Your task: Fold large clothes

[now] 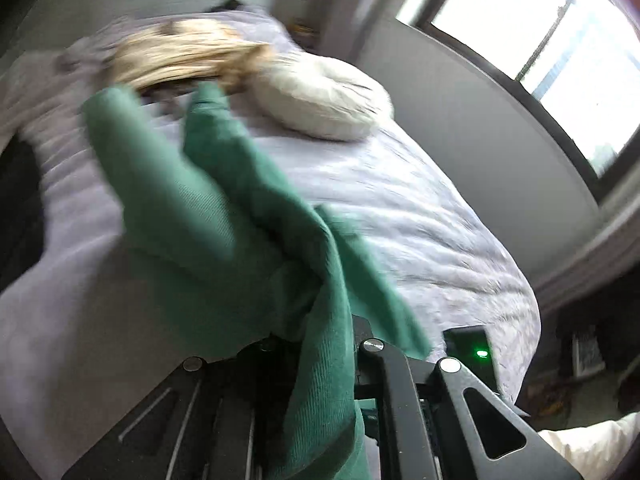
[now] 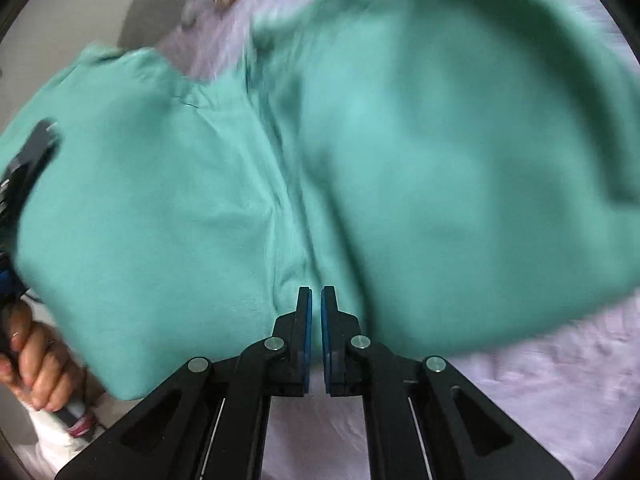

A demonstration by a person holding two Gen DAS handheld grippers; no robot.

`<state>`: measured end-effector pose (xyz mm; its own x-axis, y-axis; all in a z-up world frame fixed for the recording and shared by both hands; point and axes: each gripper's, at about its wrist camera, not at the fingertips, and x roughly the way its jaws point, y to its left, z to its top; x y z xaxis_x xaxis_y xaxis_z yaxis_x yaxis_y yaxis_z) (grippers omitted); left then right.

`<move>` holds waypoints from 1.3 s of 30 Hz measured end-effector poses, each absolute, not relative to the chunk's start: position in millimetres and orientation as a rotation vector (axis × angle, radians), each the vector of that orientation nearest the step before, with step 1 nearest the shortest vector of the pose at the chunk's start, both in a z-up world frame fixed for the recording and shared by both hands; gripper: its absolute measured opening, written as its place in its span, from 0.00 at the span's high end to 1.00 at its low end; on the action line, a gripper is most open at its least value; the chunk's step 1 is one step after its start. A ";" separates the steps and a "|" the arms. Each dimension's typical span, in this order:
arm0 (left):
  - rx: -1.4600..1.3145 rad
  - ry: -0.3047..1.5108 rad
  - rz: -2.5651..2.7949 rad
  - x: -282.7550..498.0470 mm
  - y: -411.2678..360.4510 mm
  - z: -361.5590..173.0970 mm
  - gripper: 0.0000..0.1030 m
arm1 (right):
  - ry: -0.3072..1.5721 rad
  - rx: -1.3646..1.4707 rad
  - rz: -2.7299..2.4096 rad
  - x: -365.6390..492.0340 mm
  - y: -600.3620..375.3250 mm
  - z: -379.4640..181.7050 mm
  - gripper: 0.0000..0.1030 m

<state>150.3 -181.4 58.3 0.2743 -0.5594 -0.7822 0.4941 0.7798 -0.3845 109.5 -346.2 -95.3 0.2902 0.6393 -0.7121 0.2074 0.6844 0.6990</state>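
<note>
Straight ahead of the left hand-held gripper [image 1: 320, 360], the green garment [image 1: 224, 216] rises out of the fingers and streams away over the bed [image 1: 420, 208]. Cloth drapes over the mechanism, so the fingertips are hidden, but the fabric runs down between the two black arms and seems pinched there; I judge this hand-held gripper closed on an edge of the garment. Beyond the cloth a white pillow [image 1: 320, 100] and a tan blurred bundle [image 1: 180, 56] lie on the bed, and a window [image 1: 540, 32] stands off to the right.

Just past the tips of the right hand-held gripper [image 2: 316, 300], the same green garment [image 2: 440, 160] fills nearly the whole view, spread broadly left to right above the lilac bedcover [image 2: 540, 380]. A soft crease runs from the tips away up the middle. The blue-padded fingers stand almost together with a thin gap; nothing is clearly between them, though the fabric edge lies just at their ends. At far left, the person's hand [image 2: 36, 360] holds the other tool. The left side has the cloth, so the right is likely the one that must next take a hold.
</note>
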 end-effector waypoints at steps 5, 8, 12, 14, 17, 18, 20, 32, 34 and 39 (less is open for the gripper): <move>0.066 1.175 -0.768 154.4 -291.6 3.8 0.88 | 1.208 0.938 0.222 84.4 -424.3 -102.0 0.94; 0.147 1.267 -0.718 151.9 -321.7 -36.0 0.88 | 1.225 1.058 0.176 70.9 -460.2 -127.8 0.92; 0.192 1.262 -0.665 139.9 -322.8 -41.4 0.82 | 1.204 1.142 0.185 67.6 -476.7 -139.9 0.92; 0.190 1.238 -0.672 138.0 -321.0 -31.9 0.38 | 1.200 1.152 0.192 70.3 -484.0 -140.6 0.92; 0.170 1.122 -0.690 132.8 -320.6 -6.2 0.09 | 1.189 1.161 0.196 87.4 -495.4 -142.5 0.91; 0.165 1.103 -0.700 131.1 -319.9 2.7 0.09 | 1.181 1.167 0.202 89.9 -493.9 -142.8 0.91; 0.135 1.079 -0.687 129.5 -309.6 16.8 0.09 | 1.156 1.194 0.209 98.3 -500.3 -140.3 0.91; 0.039 1.216 -0.188 145.5 -146.2 -29.6 0.09 | 1.014 1.244 0.276 159.4 -503.5 -107.5 0.28; 0.010 1.254 -0.151 141.3 -133.2 -42.7 0.09 | 1.053 1.122 0.266 172.8 -499.5 -98.4 0.28; 0.004 1.272 -0.144 132.0 -134.5 -55.0 0.09 | 1.247 0.852 0.237 239.0 -454.4 -106.7 0.92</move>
